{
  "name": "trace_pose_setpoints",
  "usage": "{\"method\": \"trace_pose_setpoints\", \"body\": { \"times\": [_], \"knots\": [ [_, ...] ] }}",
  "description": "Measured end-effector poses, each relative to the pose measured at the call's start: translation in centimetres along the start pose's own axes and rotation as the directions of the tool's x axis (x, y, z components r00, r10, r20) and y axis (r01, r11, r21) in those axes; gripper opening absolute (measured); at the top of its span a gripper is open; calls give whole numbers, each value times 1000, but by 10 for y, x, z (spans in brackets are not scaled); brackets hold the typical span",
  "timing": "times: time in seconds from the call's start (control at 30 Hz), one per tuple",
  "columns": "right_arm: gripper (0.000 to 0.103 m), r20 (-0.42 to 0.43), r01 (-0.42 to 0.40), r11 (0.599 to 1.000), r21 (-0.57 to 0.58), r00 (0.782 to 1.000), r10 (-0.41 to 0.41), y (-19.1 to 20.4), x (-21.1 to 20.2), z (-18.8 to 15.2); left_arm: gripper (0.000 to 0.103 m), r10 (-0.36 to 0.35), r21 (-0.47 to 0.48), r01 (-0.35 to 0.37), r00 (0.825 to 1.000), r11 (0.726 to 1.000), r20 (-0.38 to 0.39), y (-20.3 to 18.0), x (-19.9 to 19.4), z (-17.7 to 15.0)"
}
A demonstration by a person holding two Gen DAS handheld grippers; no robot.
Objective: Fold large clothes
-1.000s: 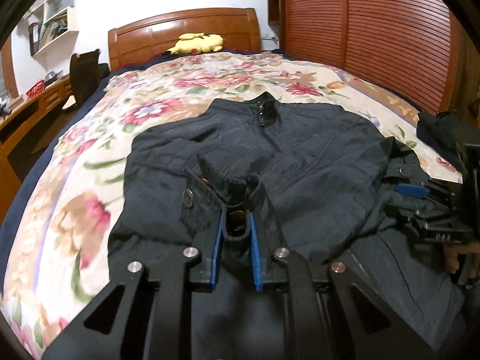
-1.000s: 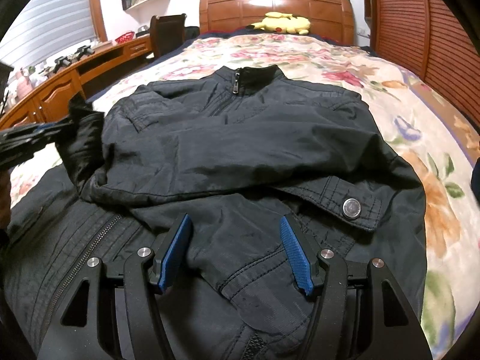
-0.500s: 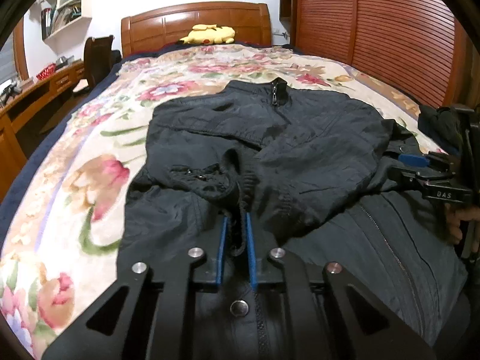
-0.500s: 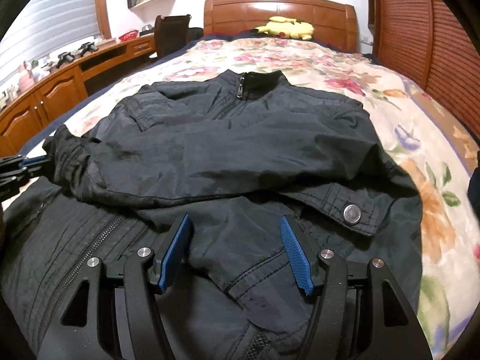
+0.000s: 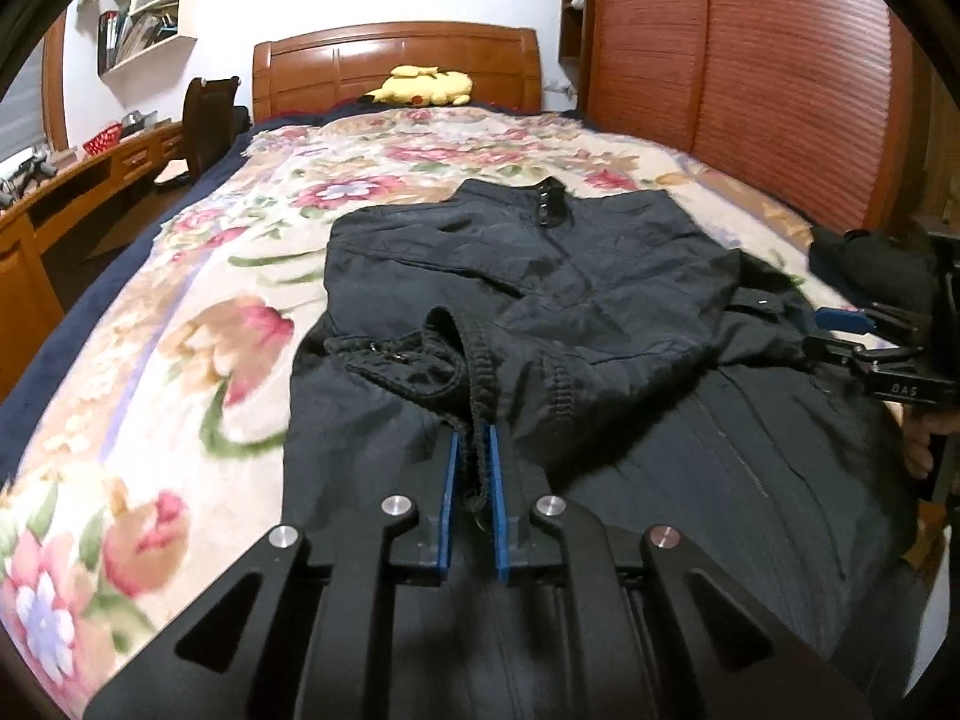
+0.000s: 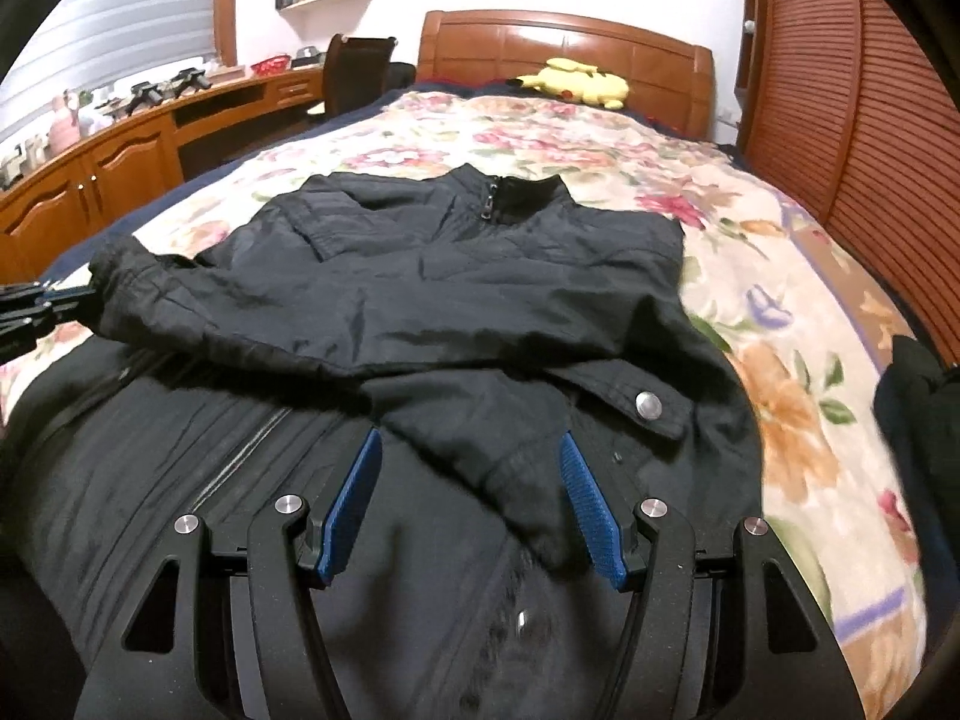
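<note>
A black zip jacket (image 5: 540,276) (image 6: 468,276) lies front-up on the floral bedspread (image 5: 198,324), collar toward the headboard. My left gripper (image 5: 474,438) is shut on the ribbed cuff (image 5: 477,372) of one sleeve. The right wrist view shows that gripper (image 6: 42,300) at the left edge, with this sleeve (image 6: 270,324) stretched across the chest. My right gripper (image 6: 471,444) hovers open over the lower front. The other sleeve's cuff (image 6: 528,480) lies below its blue pads (image 6: 354,492), untouched. The left wrist view shows the right gripper (image 5: 864,330) at the jacket's right side.
A yellow plush toy (image 5: 423,84) rests by the wooden headboard (image 5: 396,60). A dark bundle of clothes (image 5: 870,264) sits on the bed's right edge. A wooden desk (image 6: 120,138) and chair (image 6: 354,72) stand to the left, slatted wooden doors (image 5: 780,78) to the right.
The left gripper has drawn the sleeve cuff leftward, off the jacket's middle to its left side, stretching the sleeve across the chest. The right gripper has lifted slightly, still open.
</note>
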State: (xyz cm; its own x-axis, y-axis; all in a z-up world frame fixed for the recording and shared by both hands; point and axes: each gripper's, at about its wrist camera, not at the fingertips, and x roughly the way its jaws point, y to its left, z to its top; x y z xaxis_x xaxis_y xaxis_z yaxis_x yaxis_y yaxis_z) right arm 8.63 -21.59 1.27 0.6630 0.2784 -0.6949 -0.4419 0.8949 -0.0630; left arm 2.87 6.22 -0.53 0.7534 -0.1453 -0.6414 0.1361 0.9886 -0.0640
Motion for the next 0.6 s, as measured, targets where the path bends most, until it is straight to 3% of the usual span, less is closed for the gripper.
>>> {"method": "trace_pose_setpoints", "body": {
  "times": [0.1, 0.17, 0.23, 0.4, 0.6],
  "knots": [
    [63, 2, 8, 1000, -10, 1000, -8, 1, -15, -7, 12, 45, 30, -46, 999, 998, 22, -3, -17, -8],
    [63, 4, 16, 1000, -20, 1000, -16, 1, -26, -13, 21, 51, 44, -52, 998, 998, 35, -3, -28, -12],
    [63, 7, 22, 1000, -21, 1000, -21, 0, -36, -19, 35, 44, 40, -46, 998, 998, 47, 1, -40, -15],
    [63, 21, 40, 999, -13, 999, -39, 1, -58, -36, 52, 53, 47, -56, 997, 997, 62, 5, -58, -26],
    [63, 31, 78, 997, -9, 996, -78, -2, -79, -53, 55, 74, 30, -75, 997, 997, 25, 11, -61, -50]
  ]
}}
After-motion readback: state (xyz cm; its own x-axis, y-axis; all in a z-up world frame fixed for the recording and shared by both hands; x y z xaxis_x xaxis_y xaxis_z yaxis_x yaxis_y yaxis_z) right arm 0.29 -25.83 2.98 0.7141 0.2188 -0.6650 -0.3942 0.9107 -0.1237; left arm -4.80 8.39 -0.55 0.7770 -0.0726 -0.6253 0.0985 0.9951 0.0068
